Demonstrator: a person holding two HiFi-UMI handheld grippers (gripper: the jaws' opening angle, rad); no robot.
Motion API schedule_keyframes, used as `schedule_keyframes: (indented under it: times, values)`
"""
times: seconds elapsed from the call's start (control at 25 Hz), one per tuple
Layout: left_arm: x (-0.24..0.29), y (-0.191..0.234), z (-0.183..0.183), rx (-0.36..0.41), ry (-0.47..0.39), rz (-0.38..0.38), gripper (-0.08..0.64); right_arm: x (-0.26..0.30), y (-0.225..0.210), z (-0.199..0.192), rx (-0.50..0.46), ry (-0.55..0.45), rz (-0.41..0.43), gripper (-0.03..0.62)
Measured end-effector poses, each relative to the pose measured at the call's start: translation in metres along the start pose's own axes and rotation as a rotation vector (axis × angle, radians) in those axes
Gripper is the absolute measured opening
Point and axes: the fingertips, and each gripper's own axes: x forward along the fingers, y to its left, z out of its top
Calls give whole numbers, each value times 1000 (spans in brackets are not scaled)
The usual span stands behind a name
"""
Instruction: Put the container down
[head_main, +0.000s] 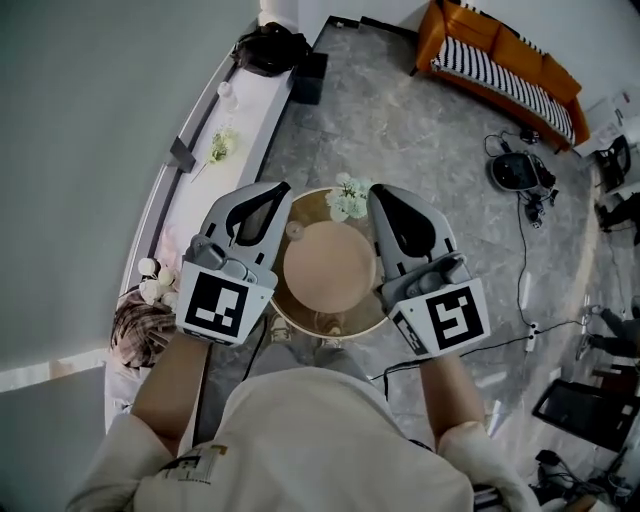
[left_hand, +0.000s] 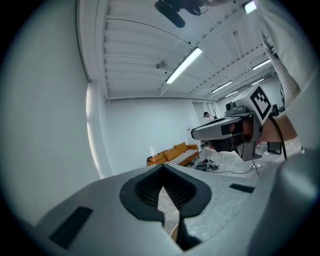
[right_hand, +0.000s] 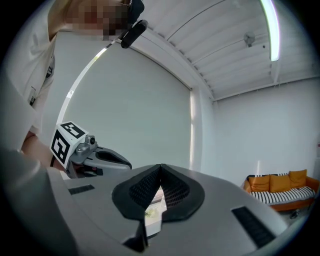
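Observation:
In the head view a round, pale pink container (head_main: 330, 270) sits on a small round wooden table (head_main: 312, 206) far below my hands. My left gripper (head_main: 278, 190) hangs high above the table's left edge and my right gripper (head_main: 374, 193) above its right edge, and neither touches the container. In the left gripper view the left gripper (left_hand: 162, 168) has its ribbed pads closed together with nothing between them. The right gripper (right_hand: 160, 168) is shut and empty too in its own view. Both point roughly level across the room, and each shows in the other's view.
White flowers (head_main: 350, 196) lie at the table's far edge. A white ledge (head_main: 245, 110) along the left wall carries a black bag (head_main: 270, 45) and a woven basket (head_main: 140, 332). An orange sofa (head_main: 500, 55) stands at the back, with cables and a device (head_main: 515, 172) on the floor to the right.

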Motion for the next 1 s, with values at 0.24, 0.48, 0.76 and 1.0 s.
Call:
schedule_keyframes:
  times: [0.24,0.48,0.76,1.0]
  values:
    - [-19,-15,40,-3,-52,-23,9,-30,11,51,-38,-88,25,8]
    - [-43,-23,61,-37,-85,-11,9,-59,23,82,-41,-154,16,8]
    - [-63,-35,65,-65,-107,25,9,-83,44,85,-19,-168,41,8]
    - [-68,-42,45,-105,-71,43,9,-88,44,67,34,-127,27,8]
